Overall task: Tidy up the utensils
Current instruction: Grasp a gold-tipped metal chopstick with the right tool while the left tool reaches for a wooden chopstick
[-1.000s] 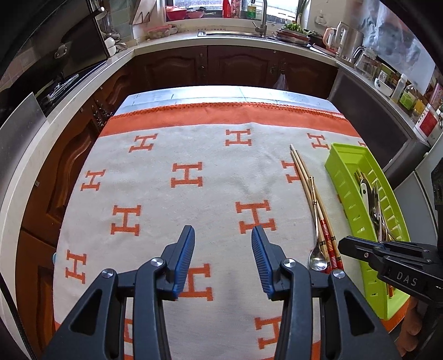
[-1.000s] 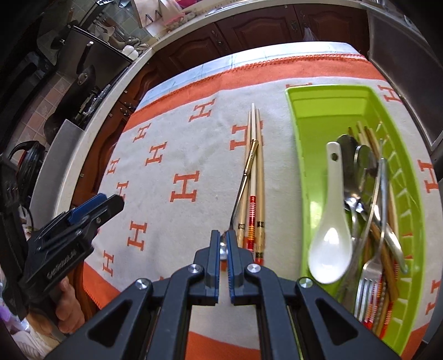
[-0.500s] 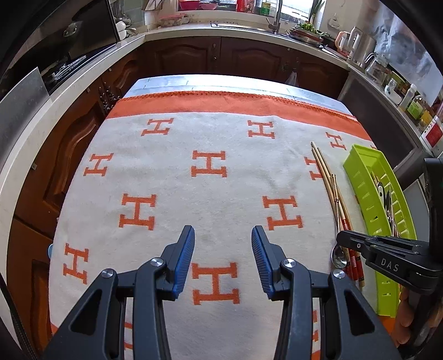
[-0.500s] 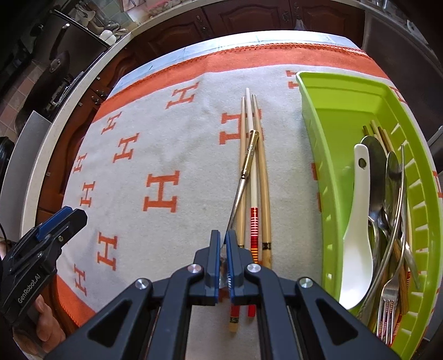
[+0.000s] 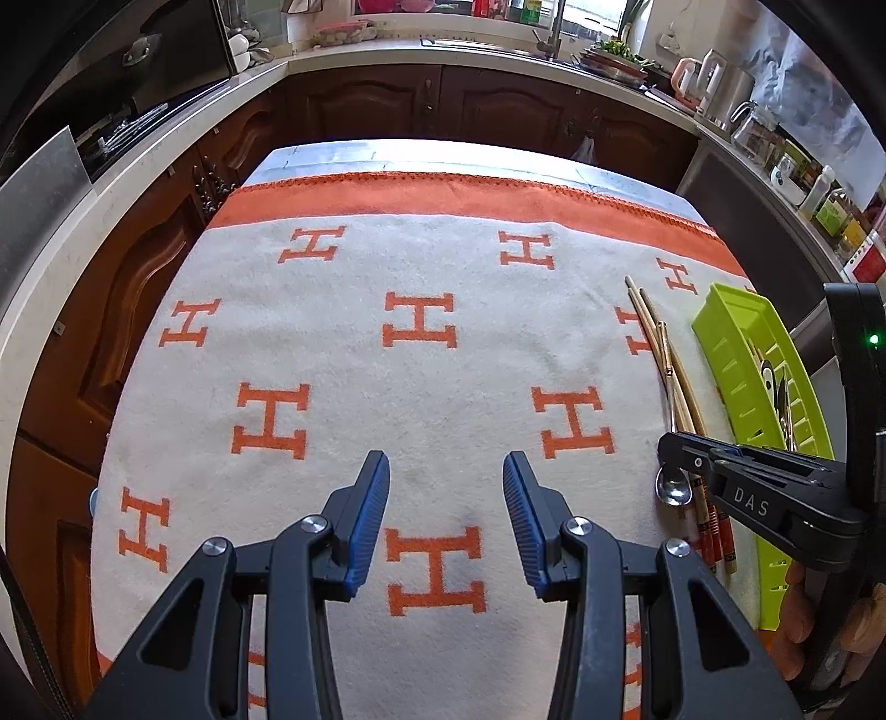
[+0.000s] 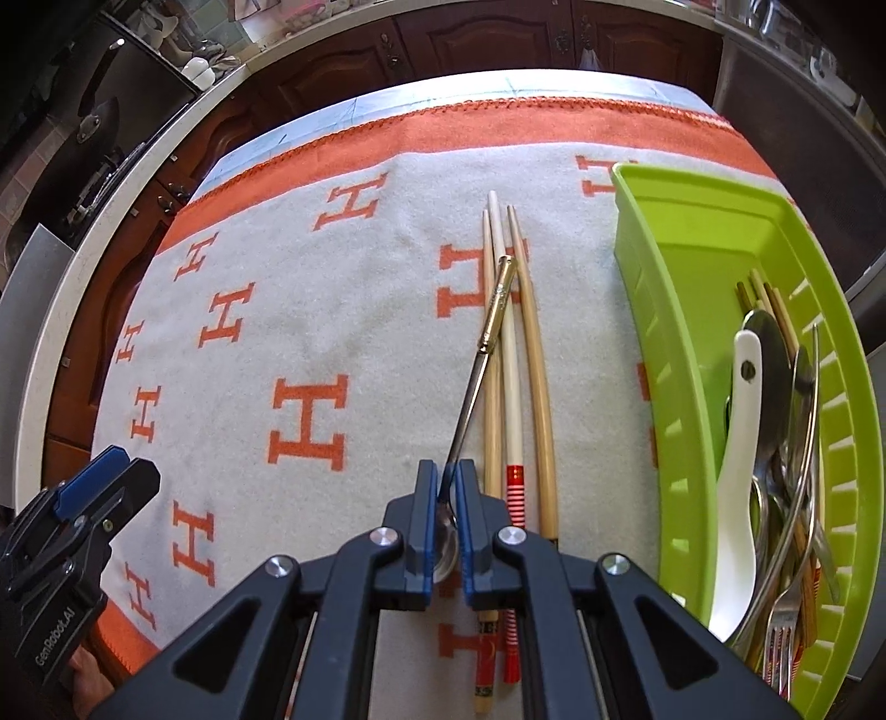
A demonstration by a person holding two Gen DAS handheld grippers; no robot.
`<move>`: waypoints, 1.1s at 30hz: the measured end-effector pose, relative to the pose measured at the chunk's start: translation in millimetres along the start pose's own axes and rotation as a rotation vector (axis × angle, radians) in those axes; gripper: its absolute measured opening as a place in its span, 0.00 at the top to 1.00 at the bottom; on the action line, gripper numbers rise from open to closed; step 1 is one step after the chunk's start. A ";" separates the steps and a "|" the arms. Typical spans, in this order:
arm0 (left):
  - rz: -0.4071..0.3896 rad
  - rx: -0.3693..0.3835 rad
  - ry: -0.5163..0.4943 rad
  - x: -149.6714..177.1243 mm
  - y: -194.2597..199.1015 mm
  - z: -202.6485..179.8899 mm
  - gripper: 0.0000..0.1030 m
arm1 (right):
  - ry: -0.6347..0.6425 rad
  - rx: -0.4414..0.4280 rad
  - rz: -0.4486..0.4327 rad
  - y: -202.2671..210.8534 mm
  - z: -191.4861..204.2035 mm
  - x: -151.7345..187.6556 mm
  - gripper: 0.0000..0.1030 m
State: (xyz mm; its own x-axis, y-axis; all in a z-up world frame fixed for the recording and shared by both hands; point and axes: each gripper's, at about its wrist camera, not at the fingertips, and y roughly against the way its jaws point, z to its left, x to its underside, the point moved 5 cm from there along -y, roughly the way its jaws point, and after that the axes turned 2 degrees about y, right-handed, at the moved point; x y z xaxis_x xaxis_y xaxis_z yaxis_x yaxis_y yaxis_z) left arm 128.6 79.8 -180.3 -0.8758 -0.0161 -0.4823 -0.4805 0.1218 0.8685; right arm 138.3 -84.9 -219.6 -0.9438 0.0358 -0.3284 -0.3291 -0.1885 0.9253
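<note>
Right gripper [image 6: 447, 520] fingers clamped on spoon [image 6: 470, 382] bowl; handle runs far, over chopsticks [image 6: 512, 354]. Left gripper [image 5: 446, 520] fingers apart, empty.

Cloth [image 5: 421, 354]: cream with orange H shapes and an orange border band, spread flat over the bench.
Bench [image 5: 443, 155]: a pale strip of its top shows beyond the far edge of the cloth.
Cabinets [image 5: 498, 105]: dark brown wood doors with metal handles, running under the counter behind and to the left.
Counter [image 5: 387, 55]: light stone, curving round the room.
Tap [image 5: 556, 27]: at the far counter, by the window.
Kettle [image 5: 714, 72]: pale, on the counter at the right, beside a glass jug [image 5: 756, 124].
Bottles and jars [image 5: 830, 210]: crowded along the right-hand counter.
</note>
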 end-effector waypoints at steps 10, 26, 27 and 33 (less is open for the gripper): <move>-0.005 -0.003 -0.030 0.9 5.6 -12.1 0.60 | -0.016 -0.141 -0.025 15.7 3.8 5.7 0.97; 0.050 0.112 -0.101 1.8 3.5 -94.1 0.56 | -0.032 -0.150 -0.216 100.0 -62.1 17.5 0.97; 0.057 0.121 -0.100 1.8 0.7 -100.5 0.56 | -0.038 -0.139 -0.223 102.3 -70.8 19.7 0.97; 0.077 0.096 -0.128 5.4 -17.4 -134.0 0.56 | -0.037 -0.057 -0.214 103.8 -111.4 35.3 0.97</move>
State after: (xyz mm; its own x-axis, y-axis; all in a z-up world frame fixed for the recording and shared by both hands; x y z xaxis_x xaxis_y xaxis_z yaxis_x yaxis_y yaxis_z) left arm 126.3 -55.4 -182.7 -0.8940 0.1223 -0.4310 -0.4006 0.2124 0.8913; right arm 74.0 -212.6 -156.4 -0.8534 0.1168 -0.5079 -0.5208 -0.2279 0.8227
